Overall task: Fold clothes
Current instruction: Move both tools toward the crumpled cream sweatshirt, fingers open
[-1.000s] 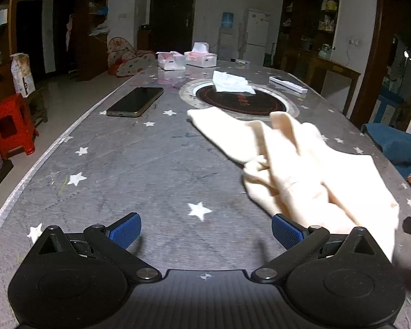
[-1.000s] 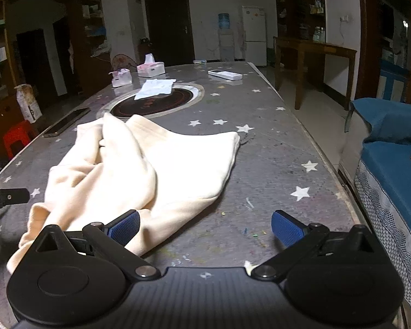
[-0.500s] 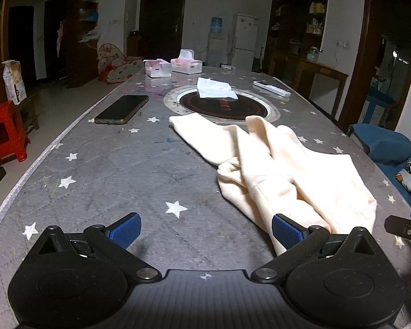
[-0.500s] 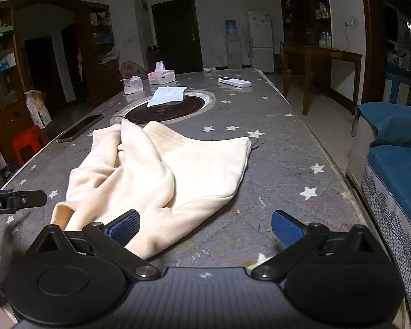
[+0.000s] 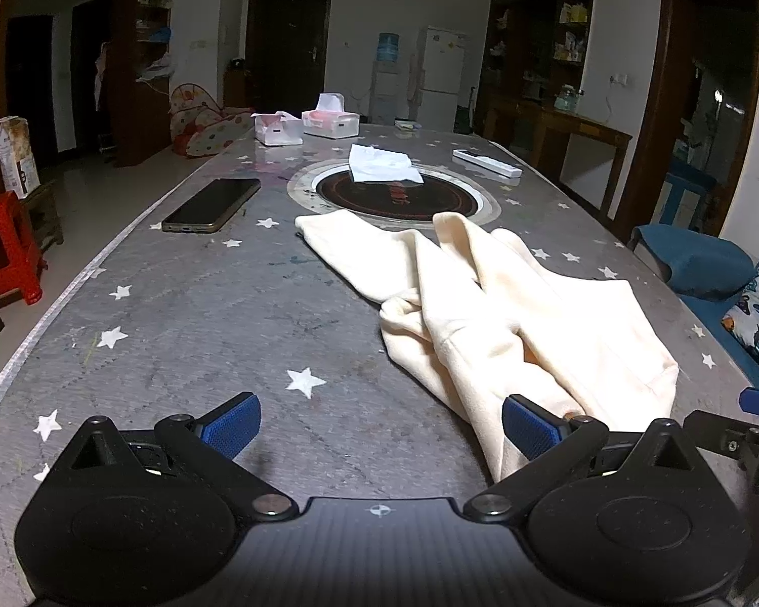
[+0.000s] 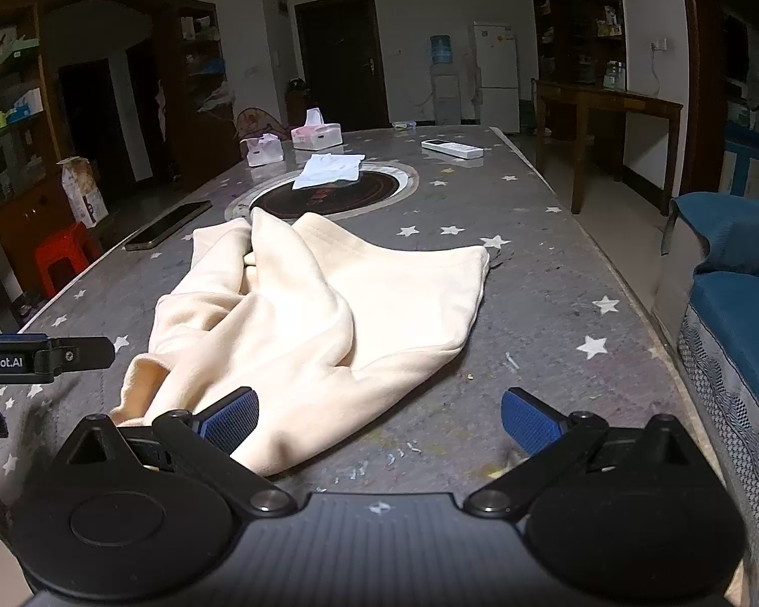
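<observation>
Garment (image 5: 506, 313), cream and crumpled, is lying across the middle of the desk (image 5: 202, 334), its near hem trailing toward both grippers. Left gripper (image 5: 379, 430) is hovering with jaws spread wide, gripping nothing; its right pad is sitting just beside the hem. Right gripper (image 6: 379, 422) is likewise gaping wide and empty, its left pad just beside the cloth. Bare desk is lying at 10 o'clock of the garment, up to a phone (image 5: 212, 205). At 12 o'clock a tissue (image 5: 384, 164) is resting on a round inset. The desk's right edge is running near a blue sofa (image 6: 733, 303).
</observation>
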